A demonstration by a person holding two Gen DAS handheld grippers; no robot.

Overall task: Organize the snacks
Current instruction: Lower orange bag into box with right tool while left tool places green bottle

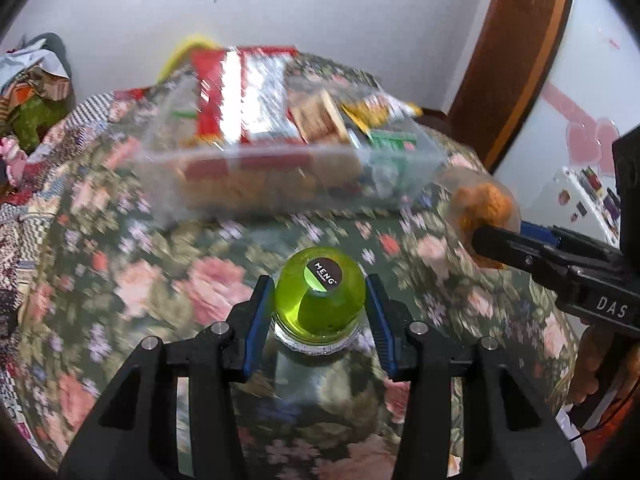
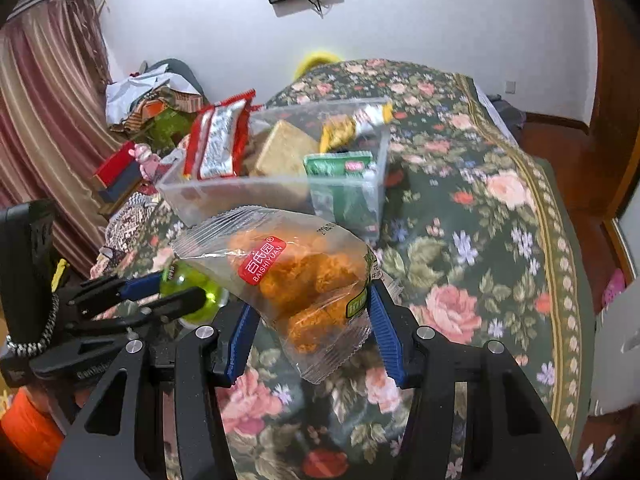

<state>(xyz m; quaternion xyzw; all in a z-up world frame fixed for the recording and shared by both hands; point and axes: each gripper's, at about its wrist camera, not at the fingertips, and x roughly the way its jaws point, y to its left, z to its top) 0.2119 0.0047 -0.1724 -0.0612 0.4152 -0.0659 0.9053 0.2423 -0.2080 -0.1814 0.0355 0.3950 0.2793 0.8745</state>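
A green jelly cup (image 1: 316, 312) with a dark round label sits between the blue pads of my left gripper (image 1: 320, 280), which is shut on it just above the floral tablecloth (image 1: 160, 280). My right gripper (image 2: 312, 298) is shut on a clear packet of orange snack (image 2: 288, 268), held over the table in front of the bin. A clear plastic bin (image 2: 240, 196) stands behind, holding a red-and-silver packet (image 2: 218, 140), a tan biscuit pack (image 2: 284, 152) and a green packet (image 2: 340, 166). The right wrist view shows the left gripper (image 2: 183, 286) low at the left. The left wrist view is blurred.
A heap of cloth and small boxes (image 2: 152, 100) lies to the bin's left, by a striped curtain (image 2: 44, 112). A white door with stickers (image 1: 580, 184) and a wooden frame (image 1: 516, 60) stand on the right. A hand (image 1: 592, 360) holds the right gripper (image 1: 486, 242).
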